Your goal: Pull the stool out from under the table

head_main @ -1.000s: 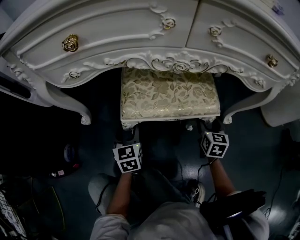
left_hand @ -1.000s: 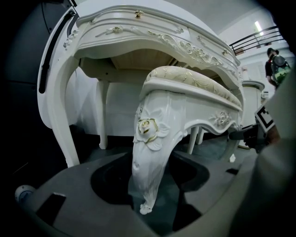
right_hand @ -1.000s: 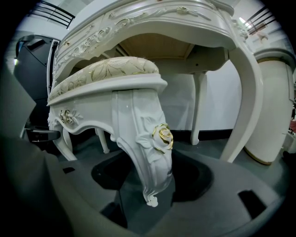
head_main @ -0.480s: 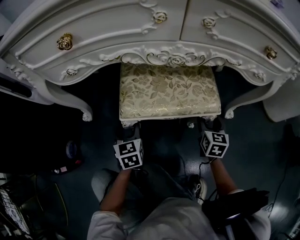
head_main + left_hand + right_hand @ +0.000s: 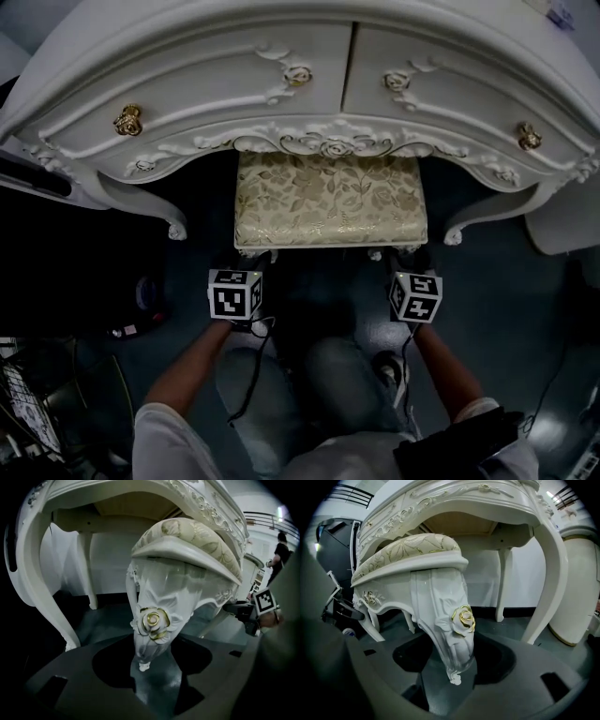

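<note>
The stool, white with a gold floral cushion, stands partly under the ornate white dressing table, its front edge sticking out. My left gripper is low at the stool's front left leg, and that leg, with its gold rose, stands between the jaws, which are closed round it. My right gripper is at the front right leg and holds it the same way. The feet of both legs are just above the dark floor.
The table's curved front legs flank the stool. Dark clutter and cables lie on the floor at the left. A white rounded object stands at the right. The person's knees and a shoe are behind the grippers.
The left gripper has shifted left and slightly toward the table, the arms now stretch further, and the head view has moved. The stool sits about as far under the table as before.
</note>
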The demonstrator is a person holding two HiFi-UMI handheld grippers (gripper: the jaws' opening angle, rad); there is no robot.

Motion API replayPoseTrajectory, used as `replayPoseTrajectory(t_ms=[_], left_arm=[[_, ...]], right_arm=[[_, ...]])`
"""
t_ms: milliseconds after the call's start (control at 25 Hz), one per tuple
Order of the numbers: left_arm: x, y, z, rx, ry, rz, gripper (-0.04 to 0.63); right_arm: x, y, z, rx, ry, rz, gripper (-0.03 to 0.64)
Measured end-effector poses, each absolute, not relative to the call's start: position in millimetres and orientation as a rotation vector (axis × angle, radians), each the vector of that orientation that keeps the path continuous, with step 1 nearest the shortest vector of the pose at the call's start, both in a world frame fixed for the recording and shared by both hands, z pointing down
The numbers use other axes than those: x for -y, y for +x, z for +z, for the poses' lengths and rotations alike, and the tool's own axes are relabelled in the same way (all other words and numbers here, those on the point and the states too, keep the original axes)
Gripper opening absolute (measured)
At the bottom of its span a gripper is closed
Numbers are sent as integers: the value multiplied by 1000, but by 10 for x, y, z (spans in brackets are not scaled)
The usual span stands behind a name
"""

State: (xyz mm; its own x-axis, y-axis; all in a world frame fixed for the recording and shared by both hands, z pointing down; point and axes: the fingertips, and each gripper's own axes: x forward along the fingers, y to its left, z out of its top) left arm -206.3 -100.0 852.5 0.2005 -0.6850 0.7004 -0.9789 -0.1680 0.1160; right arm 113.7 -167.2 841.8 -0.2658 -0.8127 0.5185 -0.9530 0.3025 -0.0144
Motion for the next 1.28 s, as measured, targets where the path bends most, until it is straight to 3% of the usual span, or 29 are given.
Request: replayPoseTrajectory(t_ms=[800, 1280], left_arm=[[1281, -2183, 8466, 1682, 1852, 693, 252], [877, -2031, 8475, 1611, 1758, 745, 250]], right_arm=[[1949, 1035, 8432, 2115, 1441, 537, 259], [1679, 1157, 8419, 2053, 1332, 566, 259]])
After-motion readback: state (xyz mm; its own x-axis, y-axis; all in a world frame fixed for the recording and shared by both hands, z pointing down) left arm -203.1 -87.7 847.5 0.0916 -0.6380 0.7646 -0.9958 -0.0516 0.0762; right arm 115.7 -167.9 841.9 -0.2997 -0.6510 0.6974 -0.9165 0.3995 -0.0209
